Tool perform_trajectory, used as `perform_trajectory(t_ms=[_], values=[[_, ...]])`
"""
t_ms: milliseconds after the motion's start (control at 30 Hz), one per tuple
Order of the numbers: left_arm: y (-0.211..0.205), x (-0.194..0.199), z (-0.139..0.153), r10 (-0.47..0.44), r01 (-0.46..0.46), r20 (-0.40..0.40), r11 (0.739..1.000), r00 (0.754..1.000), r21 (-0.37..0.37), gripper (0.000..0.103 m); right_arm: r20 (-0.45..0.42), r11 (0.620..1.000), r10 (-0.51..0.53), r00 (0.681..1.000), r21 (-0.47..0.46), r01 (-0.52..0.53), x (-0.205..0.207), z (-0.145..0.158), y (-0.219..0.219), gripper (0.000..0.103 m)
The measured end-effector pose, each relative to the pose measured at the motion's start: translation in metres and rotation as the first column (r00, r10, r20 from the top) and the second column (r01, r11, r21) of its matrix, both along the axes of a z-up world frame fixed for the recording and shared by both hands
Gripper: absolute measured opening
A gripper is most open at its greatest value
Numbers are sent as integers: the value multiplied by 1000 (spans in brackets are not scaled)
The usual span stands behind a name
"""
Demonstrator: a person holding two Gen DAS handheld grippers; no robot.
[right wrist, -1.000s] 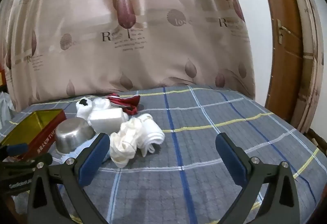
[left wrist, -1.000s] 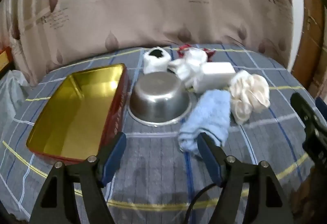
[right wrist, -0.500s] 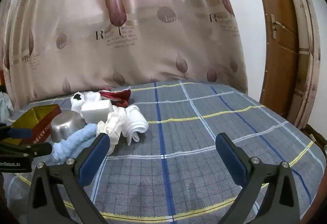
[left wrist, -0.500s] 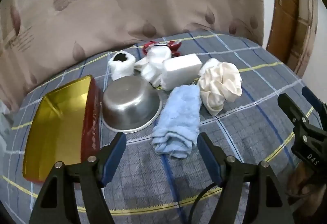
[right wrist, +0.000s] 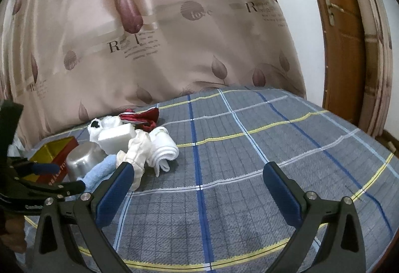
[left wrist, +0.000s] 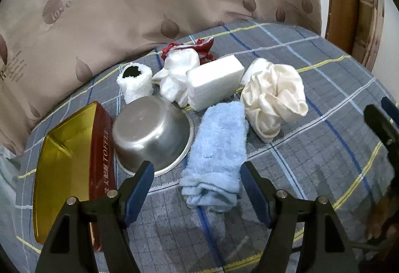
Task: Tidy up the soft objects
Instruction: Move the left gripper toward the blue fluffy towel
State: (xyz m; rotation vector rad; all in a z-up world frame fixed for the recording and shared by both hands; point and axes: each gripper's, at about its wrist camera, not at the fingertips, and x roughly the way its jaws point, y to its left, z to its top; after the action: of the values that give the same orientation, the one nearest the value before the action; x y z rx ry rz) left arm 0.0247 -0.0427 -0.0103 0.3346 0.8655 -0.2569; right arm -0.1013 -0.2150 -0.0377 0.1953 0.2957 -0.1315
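Blue towel [left wrist: 218, 148]: near centre of the plaid-covered tabletop [left wrist: 311, 68], rolled, its near end between the open fingers of the left hand-held gripper [left wrist: 197, 185]; judged light, limp, plush (likely to sag if taken by one end), best pinched across the thick middle of the roll.
Cream scrunchie cloth [left wrist: 274, 96]: right of the towel, touching it; satiny, probably slippery; take a bunched fold.
White foam block [left wrist: 214, 82]: far of the towel; light, springy, holds its shape.
White fluffy roll [left wrist: 136, 81]: far left, upright.
Steel bowl [left wrist: 152, 136]: upturned, left of the towel, hard.
Toffee tin [left wrist: 67, 163]: far left, open, a likely receptacle.
Left hand-held gripper: jaws apart, holding nothing.
Right hand-held gripper [right wrist: 199, 190]: jaws wide apart over bare cloth, empty.
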Motion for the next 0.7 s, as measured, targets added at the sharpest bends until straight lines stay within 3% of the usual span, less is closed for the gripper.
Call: perform_trajectory(t_ms=[467,700], values=[[-11,17,-7,-13,15,-49,999,999,34,74,-1,1000,11,1000,4,-11,0,0,1,103],[-13,27,-3,-27,25,-107,999,994,-26,74,-6,1000,18,1000,8,-18,0,1,3,103]])
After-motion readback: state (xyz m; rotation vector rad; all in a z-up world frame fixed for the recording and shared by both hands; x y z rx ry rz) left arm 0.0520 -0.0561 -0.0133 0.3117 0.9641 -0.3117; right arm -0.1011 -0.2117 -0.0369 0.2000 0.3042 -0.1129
